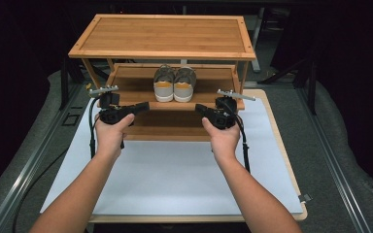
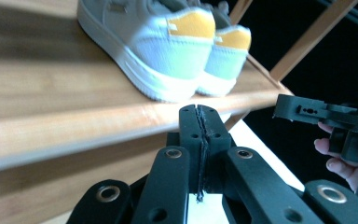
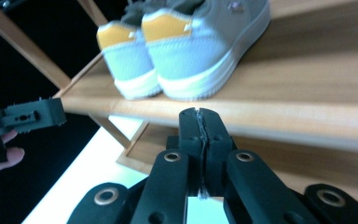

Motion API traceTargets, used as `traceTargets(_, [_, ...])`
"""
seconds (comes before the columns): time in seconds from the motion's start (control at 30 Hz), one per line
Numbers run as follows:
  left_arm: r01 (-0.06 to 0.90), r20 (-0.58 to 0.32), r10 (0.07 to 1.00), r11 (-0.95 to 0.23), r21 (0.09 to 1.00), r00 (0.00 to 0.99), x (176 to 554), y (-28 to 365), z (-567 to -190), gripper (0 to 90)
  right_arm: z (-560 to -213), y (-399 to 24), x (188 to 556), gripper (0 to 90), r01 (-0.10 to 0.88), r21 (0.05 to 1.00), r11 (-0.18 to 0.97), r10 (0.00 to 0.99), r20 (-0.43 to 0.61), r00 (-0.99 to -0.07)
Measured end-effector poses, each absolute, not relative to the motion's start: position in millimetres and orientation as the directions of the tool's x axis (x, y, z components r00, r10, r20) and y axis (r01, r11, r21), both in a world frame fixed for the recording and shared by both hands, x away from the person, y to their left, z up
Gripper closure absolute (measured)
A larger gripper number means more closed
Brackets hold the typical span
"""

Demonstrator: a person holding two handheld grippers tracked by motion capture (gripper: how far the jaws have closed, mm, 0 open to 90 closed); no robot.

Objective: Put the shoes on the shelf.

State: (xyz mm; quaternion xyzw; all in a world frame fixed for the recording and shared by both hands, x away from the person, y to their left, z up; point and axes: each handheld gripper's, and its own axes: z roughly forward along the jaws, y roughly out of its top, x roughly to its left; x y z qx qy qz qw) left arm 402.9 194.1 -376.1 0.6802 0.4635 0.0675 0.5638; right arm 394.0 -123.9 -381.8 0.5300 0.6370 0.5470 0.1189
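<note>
High view: the left gripper (image 1: 143,106) and right gripper (image 1: 200,108) hang just by the shelf's (image 1: 141,104) front edge, below the shoes (image 1: 175,83). Both pairs of jaws are pressed together, holding nothing. Open space lies between them.

No legible text — shoes (image 1: 175,83), rack (image 1: 162,36) unmarked.

two grey shoes (image 1: 174,83) on the middle shelf of one wooden rack (image 1: 162,35), two grippers before the rack, left (image 1: 145,105) and right (image 1: 198,108)

Shoes (image 1: 175,83): toes hidden under the rack's top shelf (image 1: 162,36).
Forearms: cut off by the bottom edge.
</note>
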Motion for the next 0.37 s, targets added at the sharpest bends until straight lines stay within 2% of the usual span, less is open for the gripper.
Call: traceTargets(0.37, [0.564,-0.424,0.687,0.025,0.826,0.590,378,203,-400,88.2,-406,-124,364,86.6,0.561,0.825,-0.069,0.801,0.381,-0.462])
